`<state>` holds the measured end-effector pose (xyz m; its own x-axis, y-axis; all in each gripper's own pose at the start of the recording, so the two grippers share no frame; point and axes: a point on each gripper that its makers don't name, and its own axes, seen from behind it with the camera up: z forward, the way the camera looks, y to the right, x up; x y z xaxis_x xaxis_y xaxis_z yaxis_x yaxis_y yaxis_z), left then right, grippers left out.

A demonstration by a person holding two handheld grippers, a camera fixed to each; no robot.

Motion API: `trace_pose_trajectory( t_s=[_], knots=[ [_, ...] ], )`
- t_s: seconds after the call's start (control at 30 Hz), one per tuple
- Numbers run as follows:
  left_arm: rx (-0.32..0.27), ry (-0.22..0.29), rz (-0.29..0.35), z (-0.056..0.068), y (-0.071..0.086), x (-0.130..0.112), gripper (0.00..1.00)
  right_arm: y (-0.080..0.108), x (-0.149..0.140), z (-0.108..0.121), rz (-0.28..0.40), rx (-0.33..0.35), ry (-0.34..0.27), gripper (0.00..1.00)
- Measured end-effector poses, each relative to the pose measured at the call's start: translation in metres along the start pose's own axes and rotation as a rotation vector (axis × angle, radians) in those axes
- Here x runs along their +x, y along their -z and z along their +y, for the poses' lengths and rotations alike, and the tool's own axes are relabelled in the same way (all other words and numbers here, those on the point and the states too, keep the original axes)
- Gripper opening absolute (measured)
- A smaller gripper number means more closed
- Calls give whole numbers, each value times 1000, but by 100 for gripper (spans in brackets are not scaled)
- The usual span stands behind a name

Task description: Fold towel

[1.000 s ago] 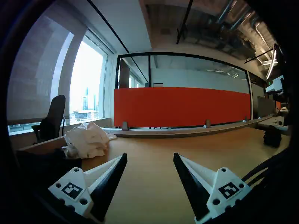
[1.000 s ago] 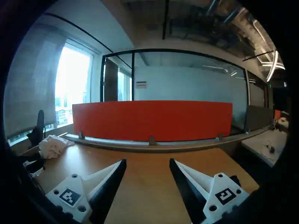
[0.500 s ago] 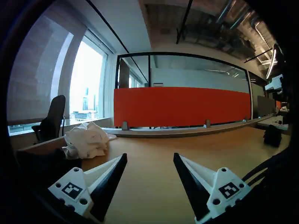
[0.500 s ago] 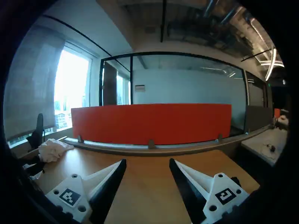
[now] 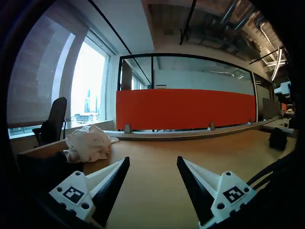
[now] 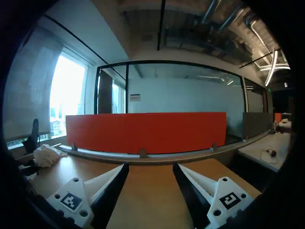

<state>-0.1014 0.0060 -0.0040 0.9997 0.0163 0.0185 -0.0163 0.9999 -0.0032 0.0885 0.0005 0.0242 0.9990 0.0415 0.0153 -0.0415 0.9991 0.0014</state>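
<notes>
A crumpled white towel (image 5: 88,144) lies in a heap on the wooden table (image 5: 160,160), ahead and to the left of my left gripper (image 5: 152,162). That gripper is open, low over the table, with nothing between its fingers. In the right gripper view the same towel (image 6: 45,155) is small and far off at the left. My right gripper (image 6: 150,168) is also open and holds nothing; it hovers over the table (image 6: 148,191) well to the right of the towel.
An orange divider panel (image 5: 185,108) runs along the table's far edge. A dark office chair (image 5: 52,122) stands by the window on the left. A small dark object (image 5: 277,139) sits at the table's right. A second desk (image 6: 267,145) lies to the right.
The right gripper has tilted upward and shifted right, so the towel and divider sit lower and farther left in its view. The left gripper has stayed still.
</notes>
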Motion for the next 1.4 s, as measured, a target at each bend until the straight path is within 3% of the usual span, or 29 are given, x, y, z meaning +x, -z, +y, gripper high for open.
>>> trace_pose_trajectory(
  t_s=[0.2,0.5,0.77,1.4],
  knots=[
    [0,1,1,1,0,-1,92,6,-23,17,24,-43,-20,89],
    [0,1,1,1,0,-2,92,7,-73,11,21,-4,-22,89],
    [0,1,1,2,0,-3,92,7,-105,20,10,-30,-28,91],
    [0,1,1,2,0,-4,92,7,-151,24,-29,-14,-6,92]
  ],
)
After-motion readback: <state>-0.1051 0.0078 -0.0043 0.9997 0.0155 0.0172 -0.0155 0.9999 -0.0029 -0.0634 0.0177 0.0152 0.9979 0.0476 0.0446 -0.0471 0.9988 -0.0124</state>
